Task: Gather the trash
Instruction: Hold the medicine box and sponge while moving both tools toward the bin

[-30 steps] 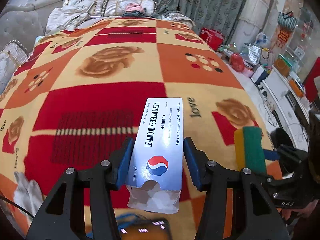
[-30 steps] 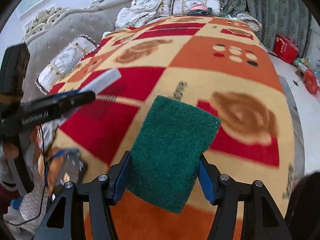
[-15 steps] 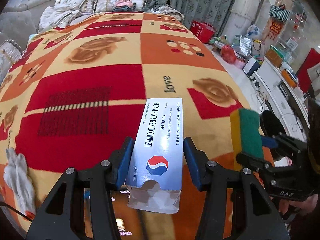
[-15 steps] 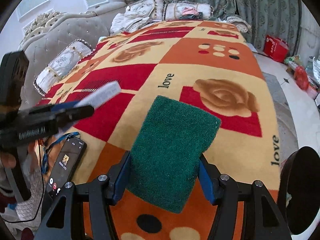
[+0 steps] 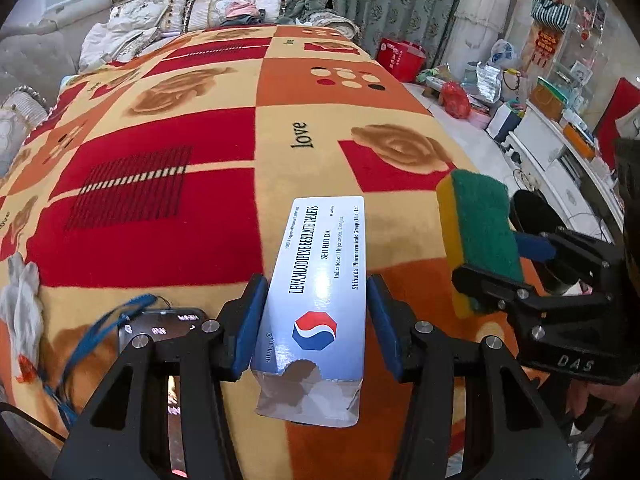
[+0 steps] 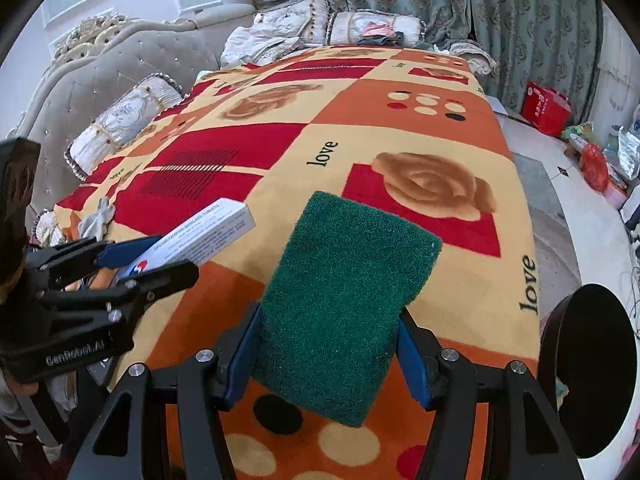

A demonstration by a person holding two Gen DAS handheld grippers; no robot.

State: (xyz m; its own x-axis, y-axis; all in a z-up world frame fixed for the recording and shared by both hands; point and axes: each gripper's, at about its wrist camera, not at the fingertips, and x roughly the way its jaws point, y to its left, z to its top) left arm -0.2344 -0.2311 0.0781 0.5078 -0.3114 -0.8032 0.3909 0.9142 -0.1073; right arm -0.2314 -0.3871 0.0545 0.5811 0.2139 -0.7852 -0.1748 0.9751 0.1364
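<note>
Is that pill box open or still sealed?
Open: the pill box has its near end flap torn ragged, showing bare cardboard inside. Whether it is empty, cannot tell.

A blanket [image 5: 208, 184] covers the bed. A phone [image 5: 160, 320] lies at its near edge, a cloth [image 5: 22, 300] at its near left corner. Pillows [image 6: 128, 120] line the left edge and far end. A bin [image 6: 592, 376] stands off the near right corner.

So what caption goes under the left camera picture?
Left tongs grip a torn medicine box above a patchwork blanket.
</note>
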